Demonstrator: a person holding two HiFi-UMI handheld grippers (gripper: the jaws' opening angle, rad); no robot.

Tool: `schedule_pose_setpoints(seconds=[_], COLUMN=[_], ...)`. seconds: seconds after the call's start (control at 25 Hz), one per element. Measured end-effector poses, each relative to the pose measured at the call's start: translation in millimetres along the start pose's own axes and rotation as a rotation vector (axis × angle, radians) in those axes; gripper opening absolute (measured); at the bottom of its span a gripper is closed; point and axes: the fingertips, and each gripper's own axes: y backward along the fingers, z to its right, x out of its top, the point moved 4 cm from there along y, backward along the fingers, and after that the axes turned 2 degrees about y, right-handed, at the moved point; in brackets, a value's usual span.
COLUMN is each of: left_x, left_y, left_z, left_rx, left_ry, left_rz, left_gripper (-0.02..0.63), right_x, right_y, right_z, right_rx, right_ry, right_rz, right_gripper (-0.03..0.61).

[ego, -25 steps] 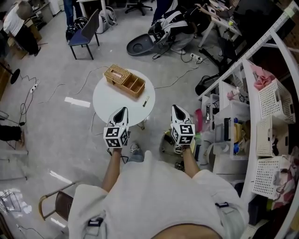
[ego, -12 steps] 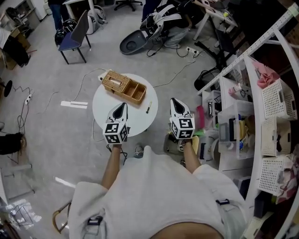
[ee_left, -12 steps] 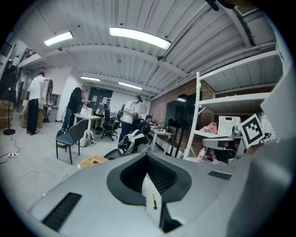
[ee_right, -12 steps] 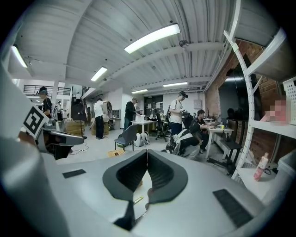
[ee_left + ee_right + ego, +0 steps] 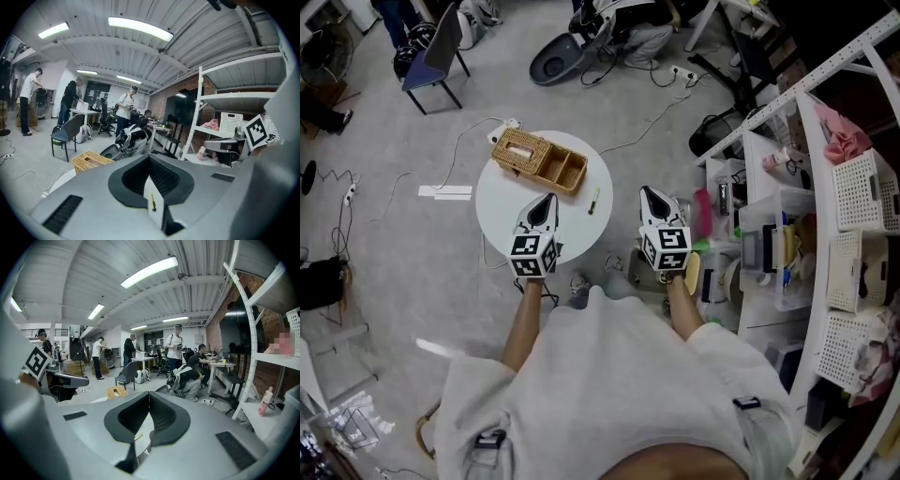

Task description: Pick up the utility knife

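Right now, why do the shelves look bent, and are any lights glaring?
Head view: the wide lens bows the white shelf rail; evenly lit. Left gripper view: round fisheye, dark corners, ceiling light strip glares white. Right gripper view: same curve and glare.

Woven wicker basket (image 5: 540,161), smooth matt table (image 5: 501,208)

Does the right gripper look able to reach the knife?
Probably yes: the knife lies on the table, apart from the basket, nothing between it and the right gripper, whose jaws are shut.
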Motion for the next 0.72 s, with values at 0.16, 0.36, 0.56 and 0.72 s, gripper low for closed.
schedule_pose_setpoints(seconds=[0.16,0.36,0.56,0.72], left_x=[-2.3,-3.7,-6.4,-18.8], left_y=[-15.1,-33.4,-54.0,-63.5], left_z=[6.6,14.5,22.5,27.4], left_rx=[0.017,0.034,0.046,0.045], left_ry=[-0.005,-0.014,-0.025,-0.032], left_rz=[-0.024,-0.056,-0.080,-0.121], left_gripper=[0.020,0.020,0.020,0.020], right_x=[-6.0,-11.9,-23.6,-37.4], right_y=[-12.2,-26.6,-36.5,-38.3], right_z=[10.0,22.4,39.5,45.3], right_rx=[0.036,0.081,0.103,0.127], right_ry=[-0.010,-0.009,-0.018,-0.019], right_rz=[-0.019,-0.044,-0.074,-0.113], right_gripper=[0.031,0.032,0.032,0.032])
